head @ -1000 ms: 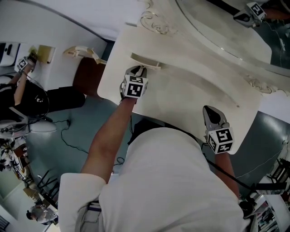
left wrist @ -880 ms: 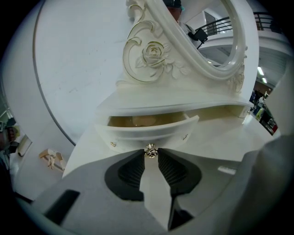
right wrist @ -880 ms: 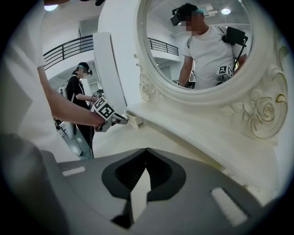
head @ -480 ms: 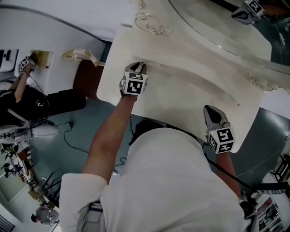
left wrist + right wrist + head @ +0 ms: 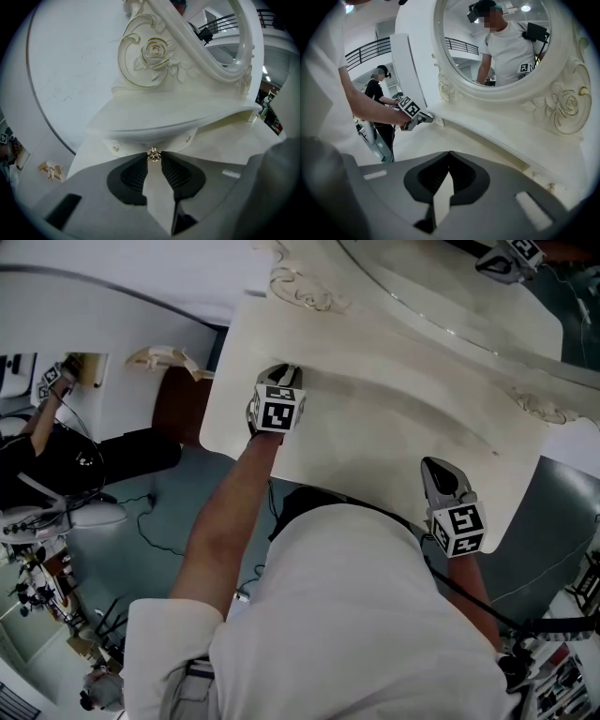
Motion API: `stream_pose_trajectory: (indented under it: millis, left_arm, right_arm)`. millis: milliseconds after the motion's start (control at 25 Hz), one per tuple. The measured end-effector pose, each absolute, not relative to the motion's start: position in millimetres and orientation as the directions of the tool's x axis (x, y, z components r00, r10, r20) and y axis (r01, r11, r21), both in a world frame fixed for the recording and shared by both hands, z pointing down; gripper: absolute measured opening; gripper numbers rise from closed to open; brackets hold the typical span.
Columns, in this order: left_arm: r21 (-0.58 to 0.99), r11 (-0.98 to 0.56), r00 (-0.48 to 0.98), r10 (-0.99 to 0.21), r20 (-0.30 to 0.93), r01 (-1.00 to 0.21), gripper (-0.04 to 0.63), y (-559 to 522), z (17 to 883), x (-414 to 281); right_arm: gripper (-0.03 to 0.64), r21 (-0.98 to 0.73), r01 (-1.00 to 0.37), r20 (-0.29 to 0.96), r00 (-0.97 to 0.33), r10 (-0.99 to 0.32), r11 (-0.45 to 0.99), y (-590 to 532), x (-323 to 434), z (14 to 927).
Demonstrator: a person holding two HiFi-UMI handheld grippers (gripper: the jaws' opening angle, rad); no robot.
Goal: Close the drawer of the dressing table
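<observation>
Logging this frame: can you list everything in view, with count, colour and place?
dressing table: one, cream, fills the upper right of the head view
mirror: one, oval, cream frame, at the table's back
rose carvings: two large, cream, one at each foot of the mirror frame
drawer: one, cream, below the left rose carving, looks pushed in
drawer knob: one, metal, on the drawer front
brown furniture: one, left of the table, kind unclear
second person: one, dark top, far left
left gripper: grey jaws closed on the drawer knob
right gripper: grey jaws together, empty, above the table's right end
</observation>
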State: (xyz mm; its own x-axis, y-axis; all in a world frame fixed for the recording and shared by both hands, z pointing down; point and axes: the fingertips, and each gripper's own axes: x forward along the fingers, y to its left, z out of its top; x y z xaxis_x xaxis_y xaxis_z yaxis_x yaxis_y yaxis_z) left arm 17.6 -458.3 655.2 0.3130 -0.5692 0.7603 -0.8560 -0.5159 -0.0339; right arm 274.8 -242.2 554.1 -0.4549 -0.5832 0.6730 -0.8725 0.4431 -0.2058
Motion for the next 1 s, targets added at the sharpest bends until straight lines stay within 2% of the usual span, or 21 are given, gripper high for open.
stream_pose_trajectory:
  millis: [1000]
  left_arm:
    - [-0.021, -0.537, 0.318, -0.531, 0.786, -0.843, 0.097, -463.2, 655.6, 20.7]
  right_arm:
    - [0.002, -0.210, -0.874, 0.672, -0.454, -0.584, 0.438, -240.1, 274.8, 555.8]
